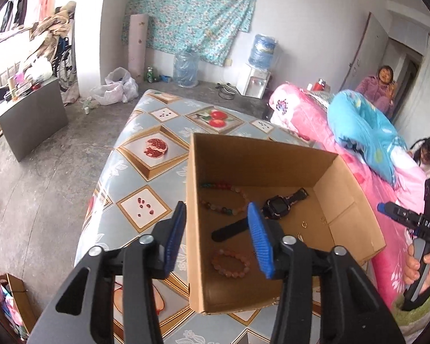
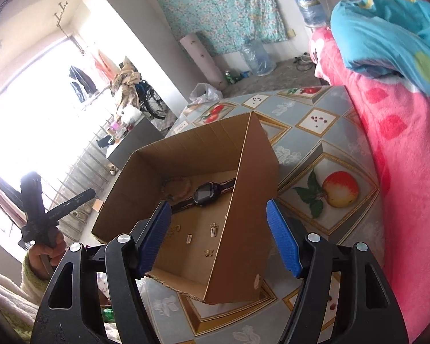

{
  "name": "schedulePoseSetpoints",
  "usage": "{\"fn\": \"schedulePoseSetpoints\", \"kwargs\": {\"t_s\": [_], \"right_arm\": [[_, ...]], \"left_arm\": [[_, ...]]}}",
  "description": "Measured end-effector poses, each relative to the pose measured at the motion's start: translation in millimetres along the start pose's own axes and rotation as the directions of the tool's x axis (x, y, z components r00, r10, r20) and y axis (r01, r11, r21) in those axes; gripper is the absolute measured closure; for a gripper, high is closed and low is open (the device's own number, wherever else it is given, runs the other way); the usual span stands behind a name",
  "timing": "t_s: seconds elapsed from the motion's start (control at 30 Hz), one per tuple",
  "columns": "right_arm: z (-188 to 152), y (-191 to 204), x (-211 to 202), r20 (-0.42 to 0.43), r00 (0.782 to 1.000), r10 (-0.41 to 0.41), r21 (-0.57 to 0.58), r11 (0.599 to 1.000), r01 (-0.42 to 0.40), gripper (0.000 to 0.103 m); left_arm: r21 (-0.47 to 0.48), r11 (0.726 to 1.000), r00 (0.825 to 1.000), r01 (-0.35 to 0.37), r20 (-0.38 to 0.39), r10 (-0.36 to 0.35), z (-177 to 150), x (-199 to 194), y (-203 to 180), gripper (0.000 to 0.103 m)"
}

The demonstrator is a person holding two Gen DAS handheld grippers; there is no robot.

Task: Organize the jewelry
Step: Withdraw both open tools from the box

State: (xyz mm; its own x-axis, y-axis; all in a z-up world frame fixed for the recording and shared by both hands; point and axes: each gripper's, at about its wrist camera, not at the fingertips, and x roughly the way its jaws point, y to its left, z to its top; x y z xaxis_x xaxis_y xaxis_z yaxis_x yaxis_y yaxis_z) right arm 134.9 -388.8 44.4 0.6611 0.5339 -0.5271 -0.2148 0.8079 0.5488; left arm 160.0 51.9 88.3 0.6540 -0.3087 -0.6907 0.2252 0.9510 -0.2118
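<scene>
Both grippers hover released over the cardboard box (image 1: 261, 157).
Left gripper (image 1: 219, 239) and right gripper (image 2: 225, 236) straddle its walls empty; pink bracelet (image 1: 231, 262) lies at six o'clock of the watch (image 1: 275, 207).

An open brown cardboard box (image 1: 261, 169) sits on the fruit-patterned desk (image 1: 146, 189); inside lie a black wristwatch (image 1: 275, 206), between a multicoloured bead bracelet (image 1: 226, 197) behind and a pink bead bracelet (image 1: 230, 262) in front.
</scene>
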Motion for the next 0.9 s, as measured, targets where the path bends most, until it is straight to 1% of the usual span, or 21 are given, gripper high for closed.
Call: {"fn": "schedulePoseSetpoints", "kwargs": {"t_s": [0.07, 0.13, 0.2, 0.27, 0.3, 0.33, 0.37, 0.4, 0.47, 0.57, 0.63, 0.73, 0.83, 0.9], "right_arm": [[-2, 1, 8, -0.025, 0.999, -0.031, 0.008, 0.999, 0.031, 0.036], [-6, 1, 17, -0.054, 0.997, -0.046, 0.018, 0.999, 0.047, 0.036], [-10, 0, 30, -0.097, 0.993, -0.071, 0.036, 0.997, 0.074, 0.036], [-15, 1, 40, -0.133, 0.986, -0.099, 0.038, 0.994, 0.105, 0.036], [-17, 2, 44, -0.144, 0.985, -0.099, 0.038, 0.994, 0.106, 0.036], [-19, 4, 47, -0.154, 0.984, -0.085, 0.044, 0.995, 0.093, 0.036], [-20, 5, 51, -0.171, 0.984, -0.056, 0.057, 0.996, 0.067, 0.036], [-21, 8, 52, -0.173, 0.983, -0.059, 0.058, 0.996, 0.070, 0.033], [-20, 14, 53, -0.189, 0.978, -0.086, 0.036, 0.995, 0.095, 0.033], [-19, 15, 52, -0.205, 0.974, -0.095, 0.052, 0.993, 0.108, 0.033], [-19, 18, 51, -0.209, 0.972, -0.106, 0.048, 0.992, 0.118, 0.033], [-21, 24, 46, -0.209, 0.969, -0.128, 0.043, 0.989, 0.140, 0.033], [-27, 25, 42, -0.211, 0.971, -0.110, 0.055, 0.991, 0.124, 0.033], [-33, 27, 39, -0.211, 0.972, -0.103, 0.063, 0.991, 0.119, 0.033]], "left_arm": [[-0.074, 0.997, 1.000, -0.014, 0.001, 0.014, -2, 3, 13, 0.042], [-0.153, 0.988, 0.999, 0.005, -0.036, -0.011, -8, 15, 26, 0.040], [-0.215, 0.975, 0.994, 0.055, -0.077, -0.073, -16, 28, 34, 0.040], [-0.261, 0.960, 0.984, 0.104, -0.115, -0.138, -24, 42, 37, 0.040], [-0.276, 0.953, 0.977, 0.123, -0.134, -0.165, -28, 48, 35, 0.040], [-0.291, 0.944, 0.966, 0.157, -0.155, -0.208, -30, 53, 34, 0.040], [-0.304, 0.935, 0.956, 0.180, -0.171, -0.240, -32, 58, 32, 0.038], [-0.306, 0.937, 0.957, 0.169, -0.176, -0.230, -33, 59, 30, 0.037], [-0.307, 0.939, 0.958, 0.158, -0.185, -0.221, -33, 59, 28, 0.037], [-0.367, 0.914, 0.952, 0.173, -0.176, -0.251, -34, 60, 33, 0.037], [-0.377, 0.909, 0.951, 0.176, -0.172, -0.256, -34, 59, 35, 0.037], [-0.348, 0.923, 0.956, 0.167, -0.173, -0.238, -36, 55, 29, 0.037], [-0.307, 0.942, 0.963, 0.139, -0.179, -0.201, -40, 48, 25, 0.037], [-0.309, 0.941, 0.964, 0.138, -0.177, -0.200, -44, 43, 26, 0.037]]}}
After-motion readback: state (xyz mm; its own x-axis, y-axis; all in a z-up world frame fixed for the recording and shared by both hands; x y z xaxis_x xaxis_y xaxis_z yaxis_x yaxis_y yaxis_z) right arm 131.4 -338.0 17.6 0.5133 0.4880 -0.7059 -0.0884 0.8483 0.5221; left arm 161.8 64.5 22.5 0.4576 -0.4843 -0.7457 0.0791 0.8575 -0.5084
